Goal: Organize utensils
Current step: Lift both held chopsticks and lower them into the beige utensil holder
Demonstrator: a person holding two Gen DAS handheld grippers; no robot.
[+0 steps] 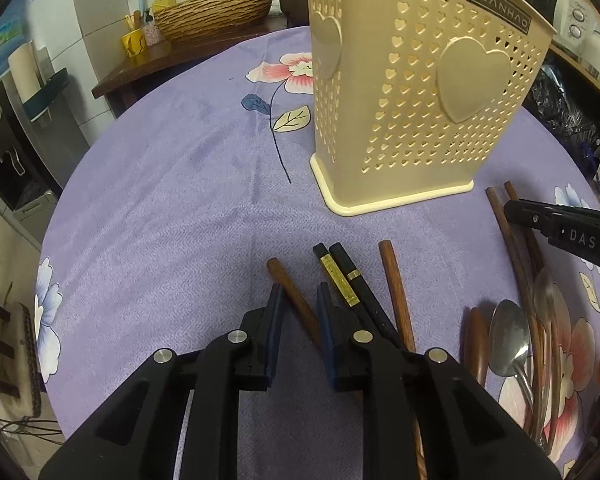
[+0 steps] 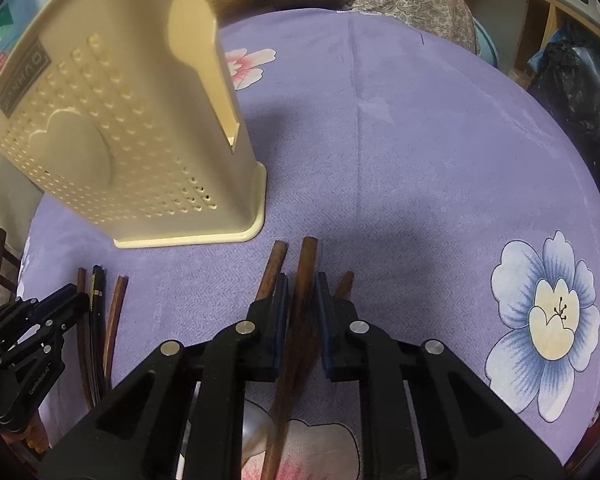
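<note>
Step in hand: picking utensils off the purple floral tablecloth (image 2: 420, 128) for the cream perforated utensil holder (image 1: 412, 92), which stands upright just beyond both grippers.

Right gripper (image 2: 302, 284): jaws nearly closed, pads pressing on a brown wooden chopstick (image 2: 306, 264) whose end sticks out past the fingertips; two more lie just beside it.

Left gripper (image 1: 299, 296): jaws narrow, closed on another brown wooden chopstick (image 1: 288, 284) running between the pads. Black gold-banded chopsticks (image 1: 340, 276) lie just to its right; metal spoons (image 1: 508, 336) lie further right.

Judgement: grasps made, nothing in the holder yet as far as can be seen. Next move calls for lifting clear, tipping each stick upright, and lowering through the holder's open top without knocking it.
</note>
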